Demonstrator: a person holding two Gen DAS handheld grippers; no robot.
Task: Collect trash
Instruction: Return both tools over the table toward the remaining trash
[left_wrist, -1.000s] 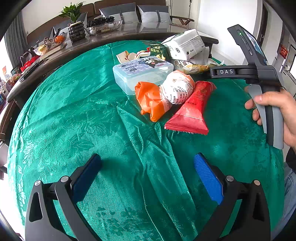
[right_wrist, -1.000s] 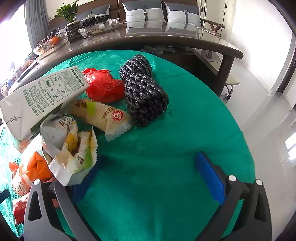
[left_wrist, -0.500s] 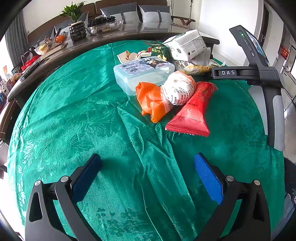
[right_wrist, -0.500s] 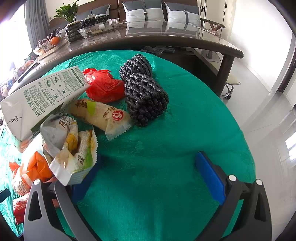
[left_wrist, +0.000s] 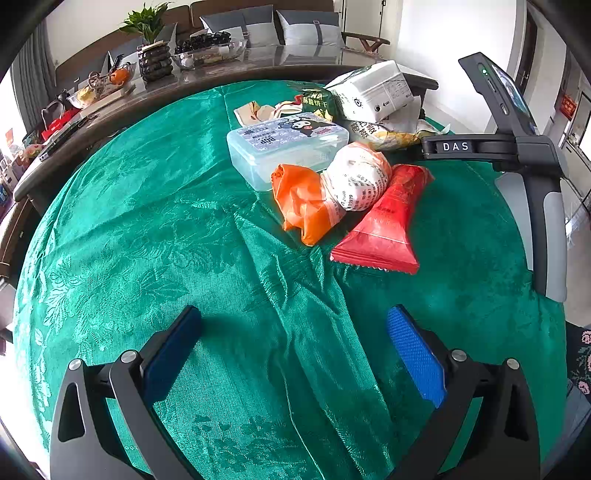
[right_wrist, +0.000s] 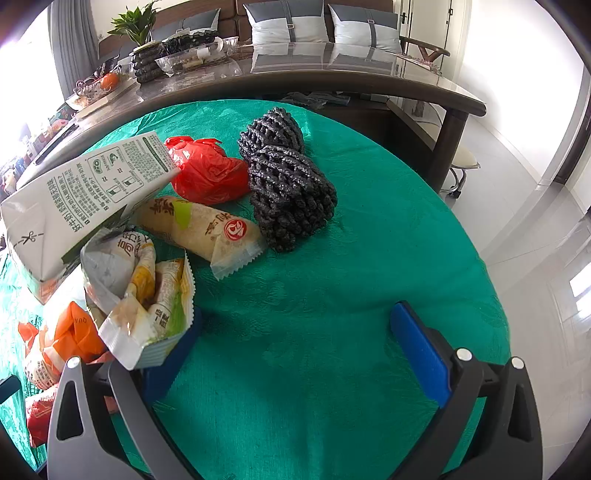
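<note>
since a second ago: honestly almost nothing moved. Both views match the earlier shots; the only change I can spot is that the fingers wrapped round the right handle a second ago are out of the left view now.
left hand-held gripper (left_wrist: 293, 354): jaws spread wide, nothing between the blue pads, hanging over bare green patterned tablecloth (left_wrist: 155, 236) near my edge of the bench.
right hand-held gripper (right_wrist: 295, 347): also wide open and empty. Its left pad sits right by the torn white-and-yellow snack bag (right_wrist: 144, 306); can't tell if it's touching.
trash, left view: flat red foil snack packet (left_wrist: 384, 221), then the crumpled orange plastic bag (left_wrist: 306, 203) with a white printed wrapper ball (left_wrist: 360, 177) leaning on it, all just beside the clear plastic lidded box with a cartoon label (left_wrist: 288, 147).
trash, right view: white-and-green milk carton (right_wrist: 88, 199) tipped over the snack bag, a beige sealed bun wrapper (right_wrist: 207, 229), a scrunched red plastic bag (right_wrist: 207, 173), and a dark grey knitted bundle (right_wrist: 288, 184), which I doubt is trash.
where to put it: no bin in either view, so I'm guessing.
how I'd do it: start with the torn snack bag since it's closest to the right side. Come in low, pinch one wall of the bag rather than the whole mouth, and lift slowly so the carton resting above doesn't topple.
watch out: thin film slips and crumbs may spill from the open end; keep it mouth-up.
</note>
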